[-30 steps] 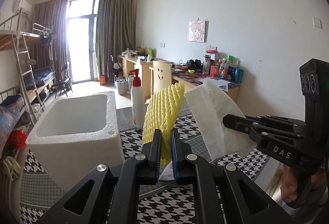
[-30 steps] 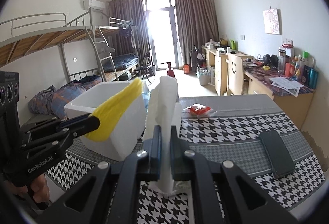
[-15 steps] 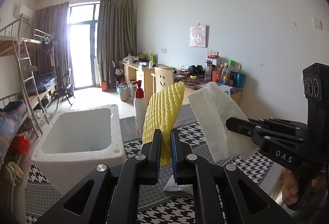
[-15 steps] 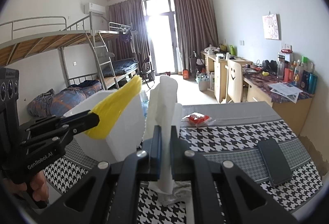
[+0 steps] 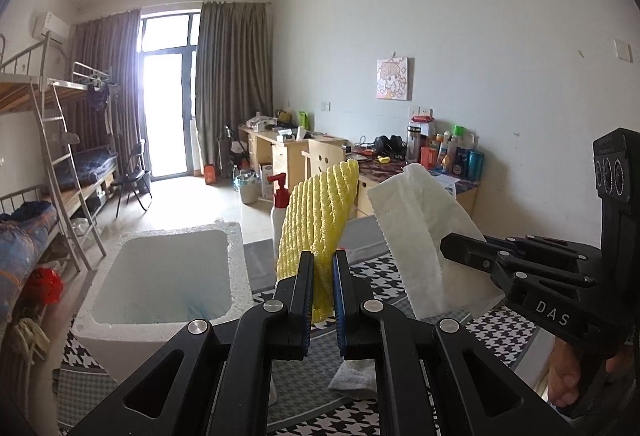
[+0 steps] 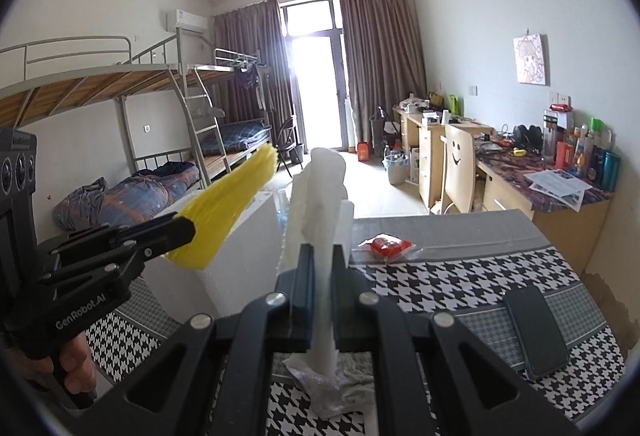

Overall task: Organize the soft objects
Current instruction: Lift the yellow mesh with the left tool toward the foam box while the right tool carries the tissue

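Note:
My left gripper (image 5: 322, 264) is shut on a yellow foam net (image 5: 320, 220) that stands upright above the houndstooth table. From the right wrist view the same yellow net (image 6: 228, 207) sticks out of the left gripper (image 6: 188, 232). My right gripper (image 6: 322, 256) is shut on a white padded sheet (image 6: 316, 195); that sheet (image 5: 416, 232) hangs from the right gripper (image 5: 446, 250) just right of the net. A white foam box (image 5: 160, 276) sits open on the table to the left, below both held pieces. Small grey and white soft pieces (image 6: 336, 384) lie on the table under the grippers.
A pump bottle (image 5: 280, 211) stands behind the box. A red packet (image 6: 386, 246) and a dark phone (image 6: 536, 328) lie on the table (image 6: 460, 276) to the right. Bunk beds, desks and a chair fill the room behind. A hand (image 6: 72, 368) grips each handle.
Both grippers have risen a little with their pieces; the box and table now sit lower in view. Grips are unchanged.

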Demonstrator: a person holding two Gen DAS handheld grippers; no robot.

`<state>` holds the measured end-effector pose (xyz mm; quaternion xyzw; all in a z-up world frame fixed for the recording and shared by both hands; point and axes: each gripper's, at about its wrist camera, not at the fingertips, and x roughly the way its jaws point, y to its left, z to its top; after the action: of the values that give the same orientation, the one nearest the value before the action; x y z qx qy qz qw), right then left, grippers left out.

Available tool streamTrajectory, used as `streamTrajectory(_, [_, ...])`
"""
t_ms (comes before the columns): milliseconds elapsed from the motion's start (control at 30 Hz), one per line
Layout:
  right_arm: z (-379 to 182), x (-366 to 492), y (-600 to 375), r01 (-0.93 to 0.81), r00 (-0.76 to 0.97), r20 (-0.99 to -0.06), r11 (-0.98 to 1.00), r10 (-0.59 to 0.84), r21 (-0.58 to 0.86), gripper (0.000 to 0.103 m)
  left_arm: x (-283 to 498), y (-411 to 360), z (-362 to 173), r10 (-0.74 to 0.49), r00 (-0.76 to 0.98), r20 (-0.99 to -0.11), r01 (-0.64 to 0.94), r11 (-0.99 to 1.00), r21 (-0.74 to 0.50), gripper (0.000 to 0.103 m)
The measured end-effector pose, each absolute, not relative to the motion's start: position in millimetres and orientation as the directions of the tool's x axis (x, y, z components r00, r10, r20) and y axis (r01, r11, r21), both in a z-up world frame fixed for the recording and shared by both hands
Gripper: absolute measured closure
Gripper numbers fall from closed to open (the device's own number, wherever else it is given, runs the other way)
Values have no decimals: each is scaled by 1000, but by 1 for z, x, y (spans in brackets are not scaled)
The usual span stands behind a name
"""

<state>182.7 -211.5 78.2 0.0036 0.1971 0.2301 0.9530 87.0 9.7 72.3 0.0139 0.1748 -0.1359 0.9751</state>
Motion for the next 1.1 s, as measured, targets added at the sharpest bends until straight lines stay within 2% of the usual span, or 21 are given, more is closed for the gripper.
streamTrajectory(1100, [89, 204, -175, -529, 774, -354, 843, 525, 96, 93, 104, 50, 83, -141, 939, -315, 138, 990, -31, 93])
